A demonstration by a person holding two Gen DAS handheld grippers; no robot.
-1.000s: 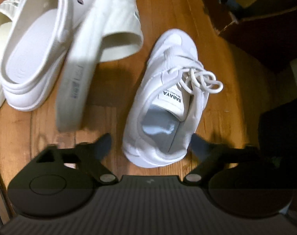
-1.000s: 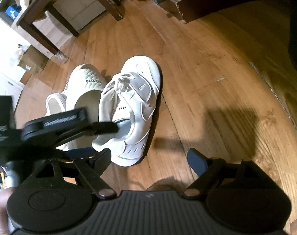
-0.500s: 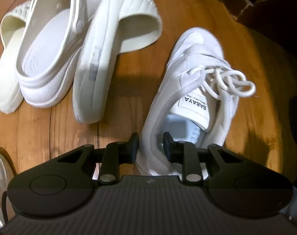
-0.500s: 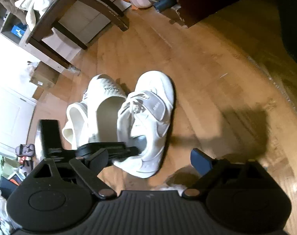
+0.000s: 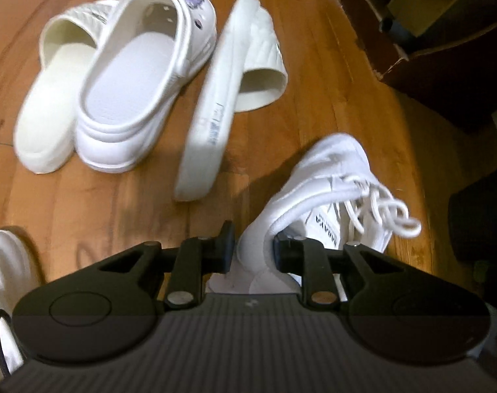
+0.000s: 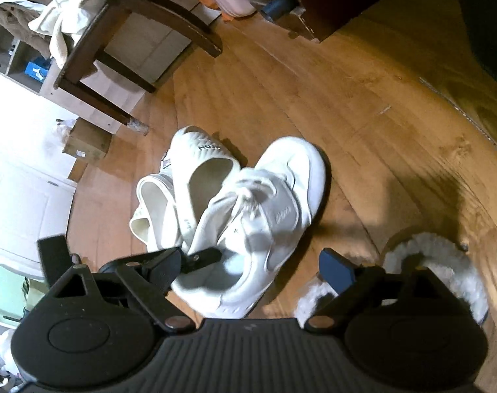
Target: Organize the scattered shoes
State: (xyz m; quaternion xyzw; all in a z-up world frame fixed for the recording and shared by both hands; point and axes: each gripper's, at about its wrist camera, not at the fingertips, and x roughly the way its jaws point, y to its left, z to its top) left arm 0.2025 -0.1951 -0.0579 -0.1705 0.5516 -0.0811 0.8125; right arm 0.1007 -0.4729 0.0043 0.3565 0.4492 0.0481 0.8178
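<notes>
Left gripper point(image 5: 251, 248) is pinching the heel collar of the white lace-up sneaker point(image 5: 327, 196), probably to carry it off and pair it, sneaker sitting right of the sideways slide sandal point(image 5: 215, 104), while right gripper point(image 6: 265, 263) is hanging wide and empty.

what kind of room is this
Probably a lived-in room at home: wooden plank floor, a dark wooden chair draped with clothes, and white household shoes like the clog scattered about.
</notes>
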